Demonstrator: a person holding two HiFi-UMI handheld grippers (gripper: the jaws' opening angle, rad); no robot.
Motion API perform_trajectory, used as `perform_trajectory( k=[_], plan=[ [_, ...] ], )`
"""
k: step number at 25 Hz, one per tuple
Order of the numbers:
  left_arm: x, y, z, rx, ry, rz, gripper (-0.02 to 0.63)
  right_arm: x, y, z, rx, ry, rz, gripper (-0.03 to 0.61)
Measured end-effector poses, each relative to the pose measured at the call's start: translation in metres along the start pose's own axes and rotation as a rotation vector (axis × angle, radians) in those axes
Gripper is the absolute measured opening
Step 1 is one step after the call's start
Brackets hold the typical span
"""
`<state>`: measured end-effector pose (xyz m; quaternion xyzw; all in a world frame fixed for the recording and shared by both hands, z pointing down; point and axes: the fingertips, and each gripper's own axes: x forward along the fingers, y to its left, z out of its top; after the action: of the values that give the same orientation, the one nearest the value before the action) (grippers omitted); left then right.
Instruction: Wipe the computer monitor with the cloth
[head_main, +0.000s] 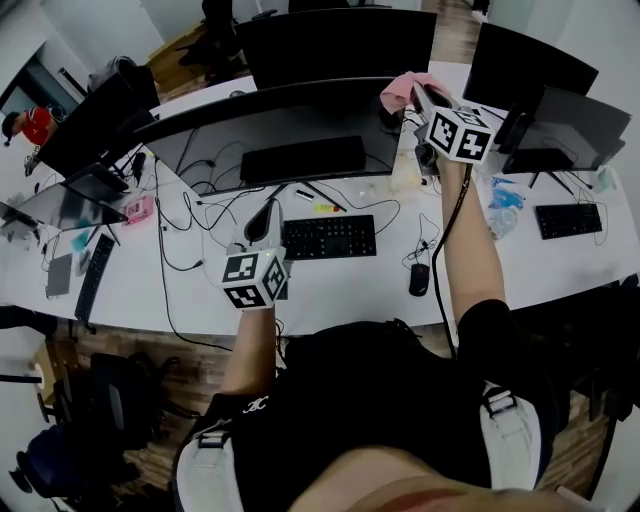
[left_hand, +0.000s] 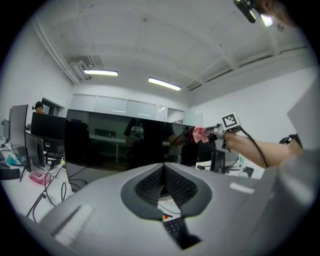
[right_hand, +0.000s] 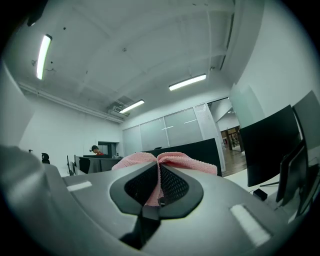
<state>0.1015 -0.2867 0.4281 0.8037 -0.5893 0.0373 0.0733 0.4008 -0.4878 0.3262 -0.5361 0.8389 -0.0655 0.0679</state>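
In the head view, the right gripper (head_main: 418, 95) is held up at the top right corner of the wide dark monitor (head_main: 270, 130), with a pink cloth (head_main: 403, 88) bunched at its tip. The left gripper (head_main: 264, 218) is low over the white desk (head_main: 330, 295), just left of the keyboard (head_main: 330, 237). In the left gripper view, the left gripper (left_hand: 164, 167) has its jaws pressed together with nothing between them. Ahead of it, the cloth (left_hand: 199, 133) sits at the right end of the monitor (left_hand: 125, 145). In the right gripper view, the right gripper (right_hand: 158, 175) has its jaws clamped on the cloth (right_hand: 172, 160), which bulges out above the tips.
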Motion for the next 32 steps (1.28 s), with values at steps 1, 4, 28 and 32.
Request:
perform_trajectory(
  k=[1,4,28,32],
  plan=[
    [-0.001,0.000,0.000,0.000,0.000,0.001,0.049,0.000,0.000,-0.003,-0.001,0.002,0.009,0.009],
    [-0.005,-0.003,-0.001,0.006,0.001,0.001,0.049,-0.002,0.001,-0.012,-0.063,0.023,0.017,0.008],
    [-0.022,-0.006,-0.011,0.018,0.016,0.020,0.049,-0.002,-0.006,-0.105,-0.344,0.229,0.002,0.009],
    [-0.022,-0.004,-0.019,0.018,0.042,0.030,0.049,-0.001,-0.011,-0.133,-0.357,0.272,-0.020,0.008]
  ],
)
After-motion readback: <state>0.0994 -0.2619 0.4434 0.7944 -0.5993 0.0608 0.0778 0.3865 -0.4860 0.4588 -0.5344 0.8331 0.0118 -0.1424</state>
